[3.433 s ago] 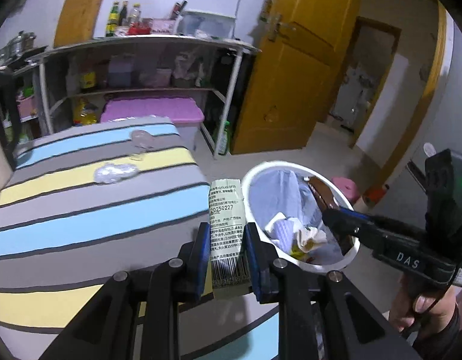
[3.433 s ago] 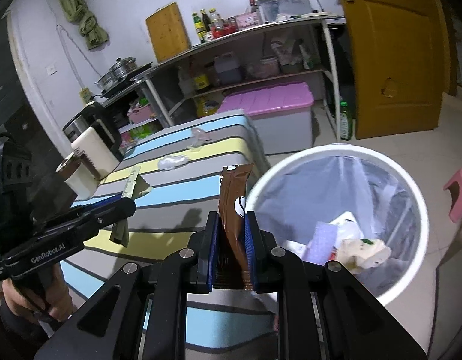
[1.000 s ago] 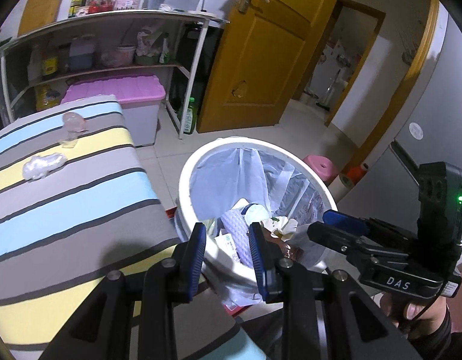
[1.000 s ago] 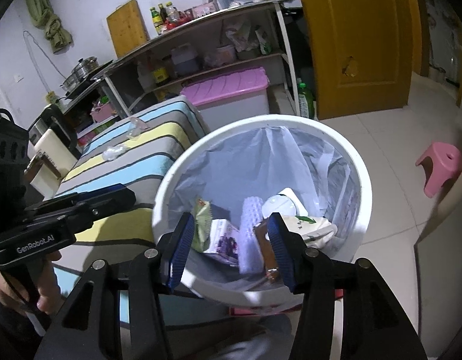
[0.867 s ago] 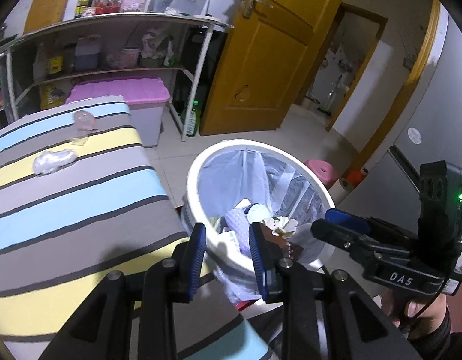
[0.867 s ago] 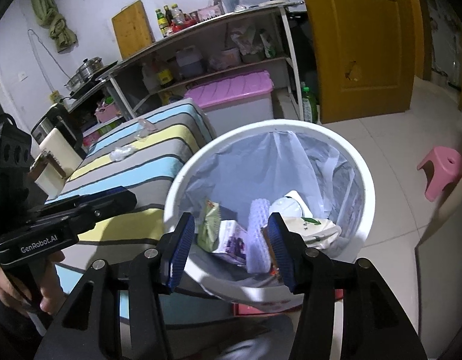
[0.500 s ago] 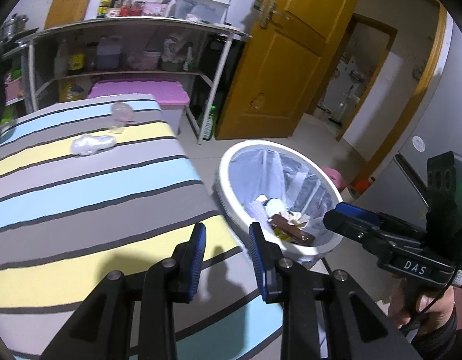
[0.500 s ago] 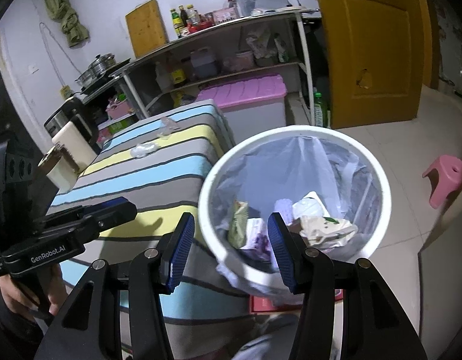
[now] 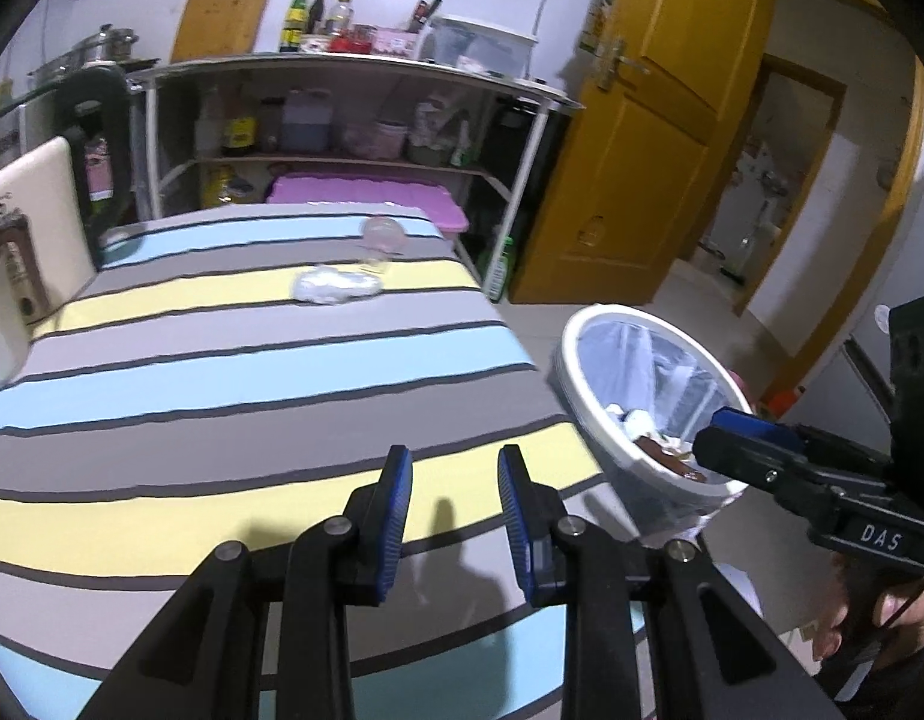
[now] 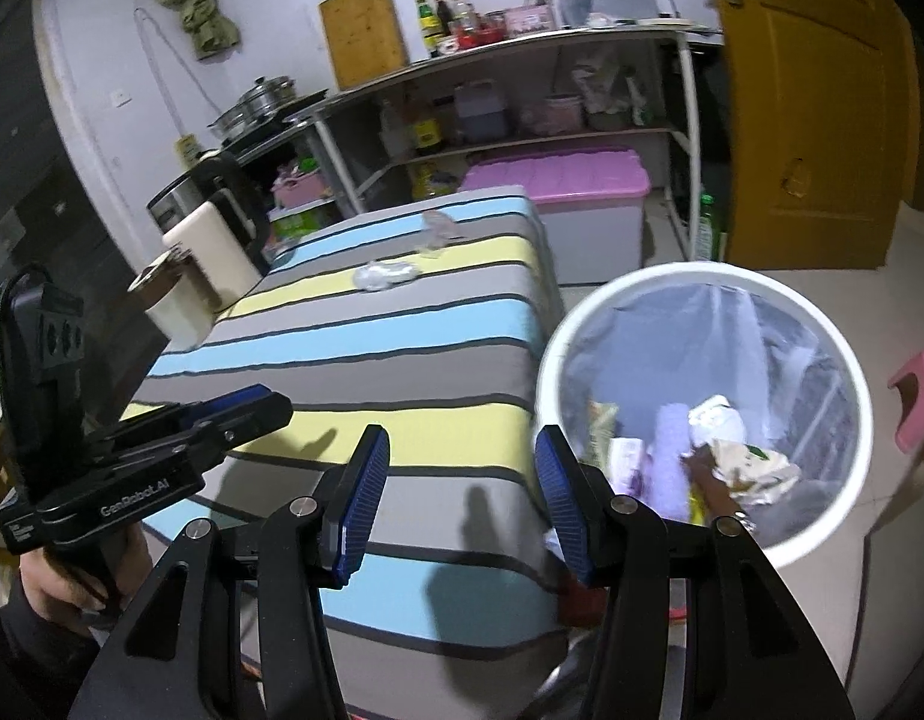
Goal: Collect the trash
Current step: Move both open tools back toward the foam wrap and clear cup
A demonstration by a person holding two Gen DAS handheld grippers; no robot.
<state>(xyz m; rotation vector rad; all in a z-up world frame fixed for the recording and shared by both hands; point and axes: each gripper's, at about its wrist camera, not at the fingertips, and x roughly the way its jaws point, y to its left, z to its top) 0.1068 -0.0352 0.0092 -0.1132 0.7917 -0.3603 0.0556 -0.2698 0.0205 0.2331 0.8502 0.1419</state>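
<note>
Both claws, emptied since the wrappers went into the bin [image 10: 846,360], swing back over the striped surface [image 9: 222,372], left claw [image 9: 454,504] narrowly parted, right claw [image 10: 456,498] wide, so approach the crumpled plastic [image 9: 335,286] and clear cup [image 9: 381,238] at the far end low and centred.

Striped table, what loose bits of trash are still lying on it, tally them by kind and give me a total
Crumpled white plastic wad: 1
Clear crinkled plastic piece: 1
Total: 2, both on the far part of the striped table; the bin stands on the floor beside it.
</note>
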